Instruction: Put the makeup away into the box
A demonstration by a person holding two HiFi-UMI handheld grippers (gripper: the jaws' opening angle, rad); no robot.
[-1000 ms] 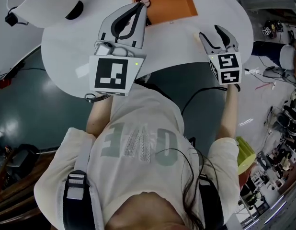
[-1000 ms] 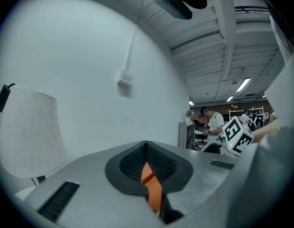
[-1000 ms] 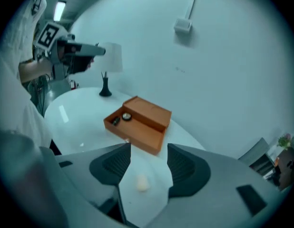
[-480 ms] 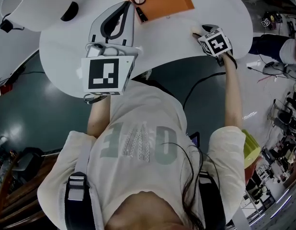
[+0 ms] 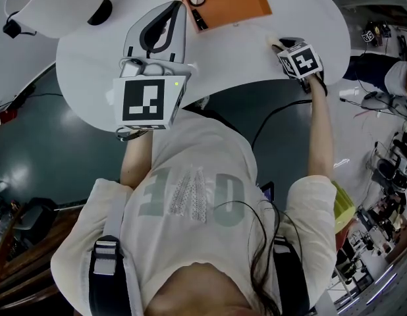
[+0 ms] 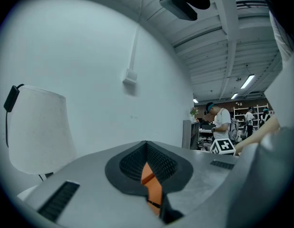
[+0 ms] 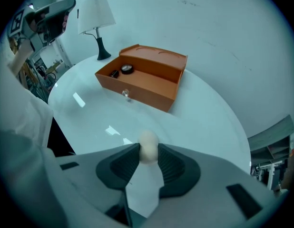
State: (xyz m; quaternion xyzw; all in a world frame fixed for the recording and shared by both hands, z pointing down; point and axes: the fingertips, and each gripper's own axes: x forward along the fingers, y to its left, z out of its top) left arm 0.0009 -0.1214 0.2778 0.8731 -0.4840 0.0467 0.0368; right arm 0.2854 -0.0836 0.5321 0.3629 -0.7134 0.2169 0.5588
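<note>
The round white worktop (image 5: pixel 243 45) carries a white-shaded lamp (image 7: pixel 95 12) at its far side and, beside that, the open orange box (image 7: pixel 151 87).

The left gripper (image 5: pixel 179 6) hangs level above the worktop in front of the box. Its jaws are pressed together at the tips with nothing between them; only a sliver of orange shows through behind.

The right gripper (image 7: pixel 148 152) points steeply down near the worktop's right edge, well apart from the box. Its jaws have just been closing and now pinch a pale, egg-shaped makeup sponge (image 7: pixel 148 142), with 1 pad on each flank.

Already inside the box lie 2 small items: a round compact (image 7: pixel 127 69) and a dark tube (image 7: pixel 113 73) next to it.

The step in hand looks like the pick-up, with the carry to the box not yet made.

Risks, as I judge them:
- The sponge is round and probably soft, so a hard squeeze could squirt it out of the pads, while a loose one could let it slip on the lift.
- Dropped here, it could roll off the nearby edge.
- The left gripper sits near the box front and could crowd the approach.
</note>
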